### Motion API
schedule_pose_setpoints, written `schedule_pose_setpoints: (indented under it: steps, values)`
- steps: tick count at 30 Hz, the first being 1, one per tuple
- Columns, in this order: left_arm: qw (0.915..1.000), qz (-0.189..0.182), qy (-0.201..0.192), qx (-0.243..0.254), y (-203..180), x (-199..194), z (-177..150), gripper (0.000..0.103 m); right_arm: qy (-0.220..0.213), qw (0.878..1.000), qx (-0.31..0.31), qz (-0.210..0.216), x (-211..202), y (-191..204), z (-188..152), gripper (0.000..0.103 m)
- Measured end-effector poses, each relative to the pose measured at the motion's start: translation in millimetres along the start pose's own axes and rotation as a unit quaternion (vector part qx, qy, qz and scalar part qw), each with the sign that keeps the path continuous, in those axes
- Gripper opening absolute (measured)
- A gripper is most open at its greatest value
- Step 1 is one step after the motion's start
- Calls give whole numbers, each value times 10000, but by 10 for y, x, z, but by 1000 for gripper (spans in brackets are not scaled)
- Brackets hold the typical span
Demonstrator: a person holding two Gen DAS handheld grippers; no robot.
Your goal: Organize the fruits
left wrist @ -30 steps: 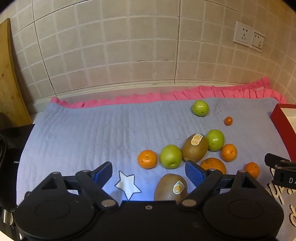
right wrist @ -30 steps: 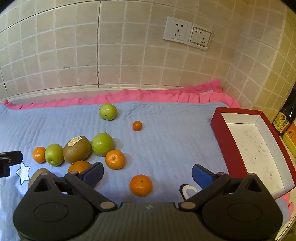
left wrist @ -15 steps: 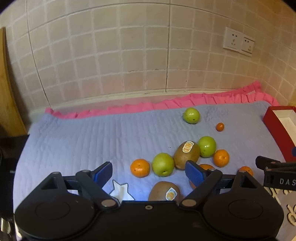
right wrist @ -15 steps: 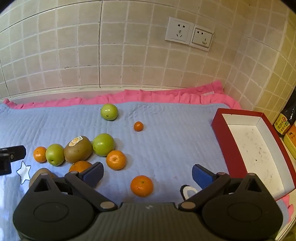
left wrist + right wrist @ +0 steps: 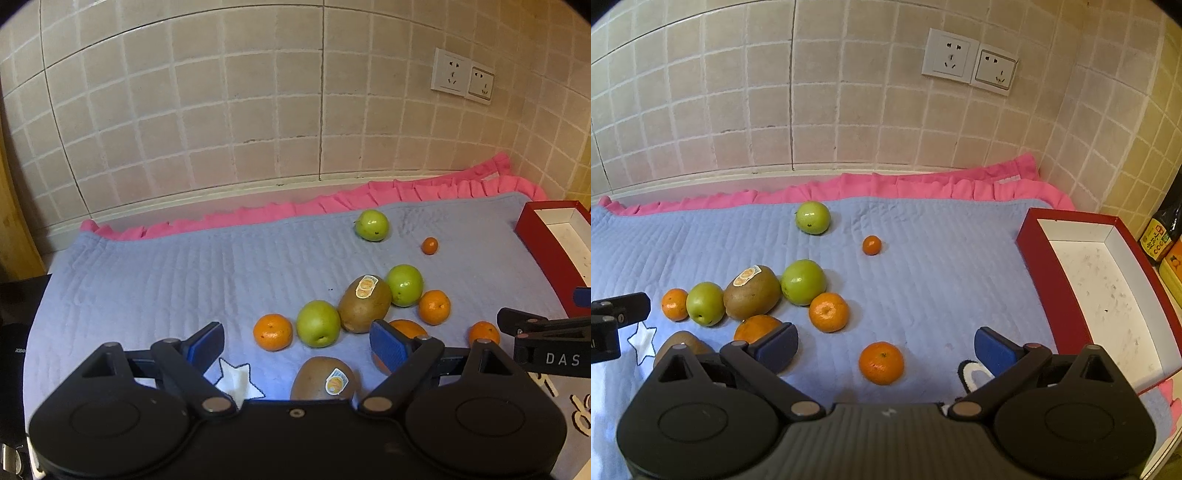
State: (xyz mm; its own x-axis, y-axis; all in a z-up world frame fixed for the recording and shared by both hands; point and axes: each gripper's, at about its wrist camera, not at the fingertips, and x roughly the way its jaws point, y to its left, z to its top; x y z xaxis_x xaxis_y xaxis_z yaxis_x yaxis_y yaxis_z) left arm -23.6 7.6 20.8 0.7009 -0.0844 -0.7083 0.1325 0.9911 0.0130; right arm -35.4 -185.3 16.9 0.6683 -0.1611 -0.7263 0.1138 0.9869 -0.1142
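Observation:
Fruit lies on a blue quilted mat (image 5: 155, 280). Several oranges, three green apples and two kiwis are scattered there. My left gripper (image 5: 297, 343) is open and empty, with a stickered kiwi (image 5: 323, 378) just below the gap between its fingers and an orange (image 5: 272, 331) and green apple (image 5: 318, 323) just beyond. My right gripper (image 5: 884, 349) is open and empty, with a lone orange (image 5: 881, 362) between its fingers. A larger kiwi (image 5: 752, 291) sits in the cluster at left. A red box with white inside (image 5: 1108, 288) stands at the right.
A tiled wall with two sockets (image 5: 969, 61) backs the mat's pink frill (image 5: 886, 184). Bottles (image 5: 1158, 236) stand right of the box. A wooden board (image 5: 11, 206) and a dark object (image 5: 14, 325) are at the far left. The right gripper's tip (image 5: 546, 343) shows in the left view.
The left view has pulled back and tilted up, so the fruit sits lower and farther right in it. The right gripper has barely moved. Both stay open.

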Motion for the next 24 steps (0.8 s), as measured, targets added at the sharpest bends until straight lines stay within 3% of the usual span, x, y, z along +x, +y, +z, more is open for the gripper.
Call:
schedule_pose_setpoints:
  steps: [24]
  values:
    - [9998,-180,47,95,-68,68,-10,101,21,10000,71,12,-11,-7,17,103]
